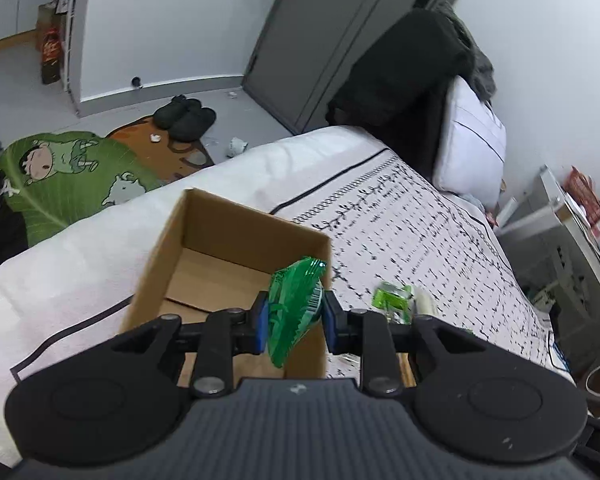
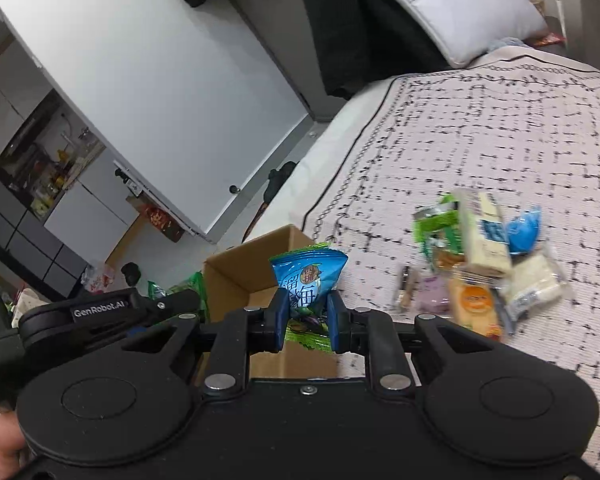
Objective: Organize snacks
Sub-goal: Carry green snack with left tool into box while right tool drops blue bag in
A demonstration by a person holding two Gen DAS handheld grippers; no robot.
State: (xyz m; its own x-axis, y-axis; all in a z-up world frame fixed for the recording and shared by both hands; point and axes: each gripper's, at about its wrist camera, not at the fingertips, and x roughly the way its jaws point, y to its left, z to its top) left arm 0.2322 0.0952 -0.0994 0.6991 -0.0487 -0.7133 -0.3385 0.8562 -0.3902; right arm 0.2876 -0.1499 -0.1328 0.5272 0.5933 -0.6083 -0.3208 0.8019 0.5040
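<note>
My left gripper (image 1: 294, 320) is shut on a green snack packet (image 1: 294, 304) and holds it above the near right corner of an open cardboard box (image 1: 220, 236) on the bed. My right gripper (image 2: 308, 320) is shut on a blue snack packet (image 2: 310, 276) just over the same box (image 2: 240, 268). The left gripper (image 2: 100, 312) shows at the left of the right wrist view. A pile of loose snacks (image 2: 480, 264) lies on the patterned bedspread to the right of the box. One green snack (image 1: 392, 300) shows right of the box in the left wrist view.
The bed (image 1: 420, 216) carries a white pillow (image 1: 472, 140) and dark clothing (image 1: 404, 76) at its head. Slippers (image 1: 184, 118) and a cartoon rug (image 1: 72, 176) lie on the floor beyond the bed. A grey cabinet (image 1: 572, 248) stands at the right.
</note>
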